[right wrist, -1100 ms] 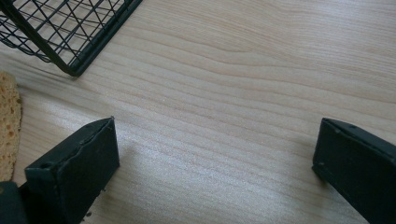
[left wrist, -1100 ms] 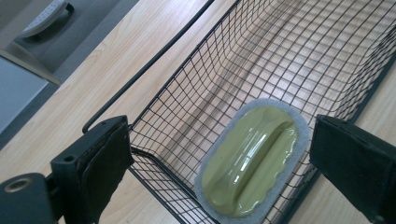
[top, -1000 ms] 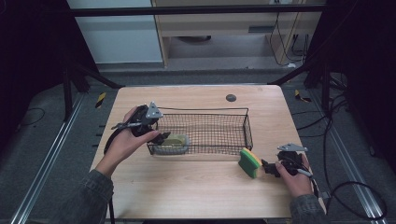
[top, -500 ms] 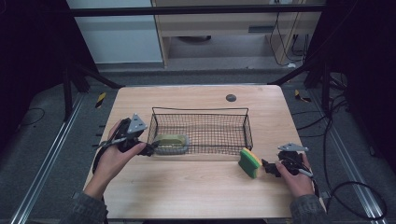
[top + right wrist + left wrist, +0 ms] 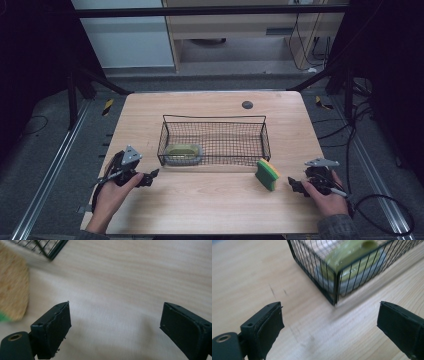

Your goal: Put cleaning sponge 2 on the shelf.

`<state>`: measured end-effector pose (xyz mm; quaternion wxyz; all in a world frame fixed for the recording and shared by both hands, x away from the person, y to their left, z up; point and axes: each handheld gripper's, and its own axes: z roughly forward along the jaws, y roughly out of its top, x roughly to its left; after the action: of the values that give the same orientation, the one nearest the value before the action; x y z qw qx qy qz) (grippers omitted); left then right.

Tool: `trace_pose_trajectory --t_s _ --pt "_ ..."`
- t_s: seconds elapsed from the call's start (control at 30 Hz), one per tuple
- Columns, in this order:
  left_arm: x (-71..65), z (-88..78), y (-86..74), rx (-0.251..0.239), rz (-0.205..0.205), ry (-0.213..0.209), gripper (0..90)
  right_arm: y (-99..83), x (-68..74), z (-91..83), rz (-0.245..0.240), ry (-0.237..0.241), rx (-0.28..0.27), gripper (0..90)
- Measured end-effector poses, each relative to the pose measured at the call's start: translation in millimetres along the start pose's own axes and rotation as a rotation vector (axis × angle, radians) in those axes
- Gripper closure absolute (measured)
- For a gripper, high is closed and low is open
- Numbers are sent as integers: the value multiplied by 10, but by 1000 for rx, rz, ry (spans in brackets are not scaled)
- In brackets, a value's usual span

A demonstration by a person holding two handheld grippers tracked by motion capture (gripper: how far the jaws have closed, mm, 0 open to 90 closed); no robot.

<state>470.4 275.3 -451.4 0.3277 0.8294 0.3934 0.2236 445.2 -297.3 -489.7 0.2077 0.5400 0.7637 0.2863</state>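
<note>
A black wire basket [image 5: 215, 120] stands mid-table with a green and grey dish-like object [image 5: 183, 152] in its front left corner. A yellow and green sponge [image 5: 267, 174] stands on edge on the wood in front of the basket's right end. My left gripper [image 5: 151, 176] is low at the front left and points at the basket's corner [image 5: 335, 293]; its jaws are open and empty [image 5: 329, 322]. My right gripper [image 5: 294, 184] sits just right of the sponge [image 5: 12, 285], apart from it. Its jaws [image 5: 115, 322] have just been closing a little, are still open, and hold nothing.
The wooden table [image 5: 210, 210] has bare room along its front edge between my hands. A small dark disc [image 5: 247, 104] lies near the far edge. Cables trail off both grippers; a black frame and rails surround the table.
My left hand has come away from the basket's left end, down and toward the front left. The green object stays in the basket. My right gripper backed slightly from the sponge.
</note>
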Motion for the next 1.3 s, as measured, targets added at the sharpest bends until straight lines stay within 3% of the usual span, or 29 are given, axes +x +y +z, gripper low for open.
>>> trace_pose_trajectory --t_s 0.07,0.17,0.33,0.47,0.57,0.83,1.0,1.13,1.3 --pt "6 61 -53 21 -3 12 56 -44 5 -90 -5 15 17 115" --pt "10 131 -95 33 -24 -7 56 -103 58 -235 -17 40 56 130" --pt "-3 223 -140 74 -10 -7 56 -80 146 -362 -43 50 75 145" --pt "-10 289 -167 90 -13 -21 56 10 241 -466 -58 60 90 161" --pt "8 336 -189 98 -47 -41 57 107 319 -533 -57 65 102 160" --pt "-32 416 -228 127 -9 -62 56 296 564 -632 -105 65 143 152" --pt "-8 416 -272 117 -42 -86 43 435 658 -688 -136 71 164 152" --pt "29 405 -314 99 -42 -87 29 555 698 -682 -164 85 180 197" --pt "59 405 -416 19 -38 -95 0 721 769 -677 -172 116 188 196"
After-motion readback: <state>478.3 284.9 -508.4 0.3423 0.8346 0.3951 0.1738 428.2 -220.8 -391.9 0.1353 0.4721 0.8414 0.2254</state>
